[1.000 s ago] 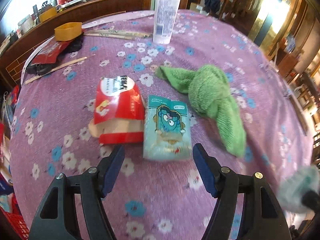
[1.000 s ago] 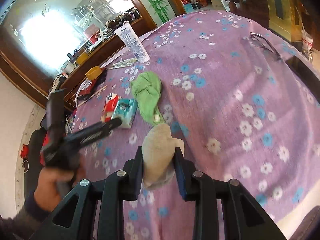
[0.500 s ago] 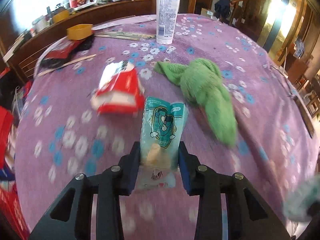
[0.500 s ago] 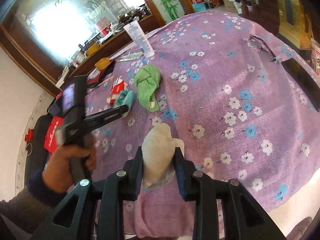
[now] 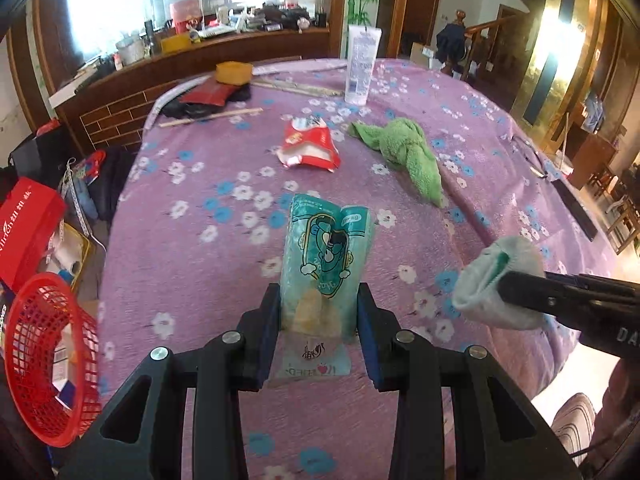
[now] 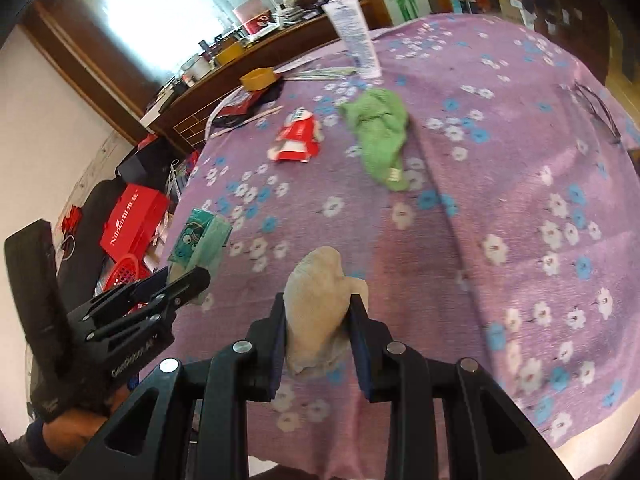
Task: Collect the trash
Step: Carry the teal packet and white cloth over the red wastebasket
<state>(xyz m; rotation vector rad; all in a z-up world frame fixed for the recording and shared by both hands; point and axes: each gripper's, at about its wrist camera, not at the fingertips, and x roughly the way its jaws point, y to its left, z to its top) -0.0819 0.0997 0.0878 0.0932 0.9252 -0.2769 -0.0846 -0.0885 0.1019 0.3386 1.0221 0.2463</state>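
My left gripper [image 5: 318, 310] is shut on a teal snack packet [image 5: 326, 256] with a cartoon figure, lifted off the purple flowered tablecloth [image 5: 208, 248]. The same packet [image 6: 200, 240] shows at the left in the right wrist view, held in the left gripper [image 6: 180, 280]. My right gripper [image 6: 318, 312] is shut on a crumpled beige tissue wad [image 6: 316, 300], which also appears pale at the right of the left wrist view, the tissue wad [image 5: 500, 280]. A torn red wrapper [image 5: 310, 146] lies on the cloth further back. A red mesh basket [image 5: 36, 356] stands on the floor at lower left.
A green cloth [image 5: 408, 148] lies right of the red wrapper. A white tube [image 5: 360, 64] stands at the table's far side, with a yellow dish [image 5: 234, 72] and sticks [image 5: 212, 117] left of it. Red boxes [image 5: 24, 228] and bags crowd the floor beside the table.
The left jaws closed on the teal packet and lifted it off the table, drawing back toward the near left edge. The red basket came into view. The right gripper shifted with its tissue.
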